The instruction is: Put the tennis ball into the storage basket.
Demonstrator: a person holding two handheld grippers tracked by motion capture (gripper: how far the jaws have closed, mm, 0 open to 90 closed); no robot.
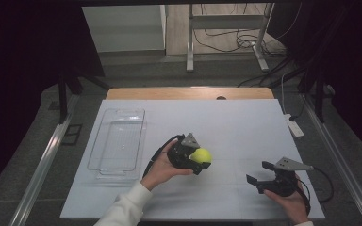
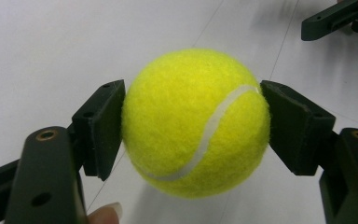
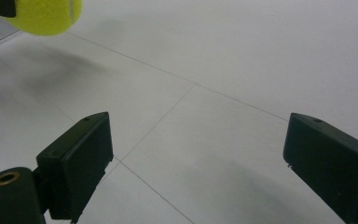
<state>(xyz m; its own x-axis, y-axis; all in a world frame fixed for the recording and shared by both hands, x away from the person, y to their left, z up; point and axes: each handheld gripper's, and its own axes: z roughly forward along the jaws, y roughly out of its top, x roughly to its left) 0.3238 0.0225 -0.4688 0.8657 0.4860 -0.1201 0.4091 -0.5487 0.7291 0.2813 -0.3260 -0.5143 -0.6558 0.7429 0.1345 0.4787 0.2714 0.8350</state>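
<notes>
A yellow tennis ball (image 1: 201, 156) is held above the white table sheet, near its middle, by my left gripper (image 1: 199, 159). In the left gripper view both black pads (image 2: 101, 126) press on the sides of the ball (image 2: 196, 121), so this gripper is shut on it. My right gripper (image 1: 259, 172) rests low at the front right of the sheet with its jaws wide apart. Between its pads (image 3: 79, 158) in the right gripper view lies bare sheet, and the ball (image 3: 46, 15) shows at the top left corner.
A clear plastic tray (image 1: 119, 141) lies on the left part of the sheet (image 1: 235, 127). A white power strip (image 1: 294, 126) lies at the sheet's right edge. Beyond the wooden table edge (image 1: 188, 92) stand a metal frame and cables on the floor.
</notes>
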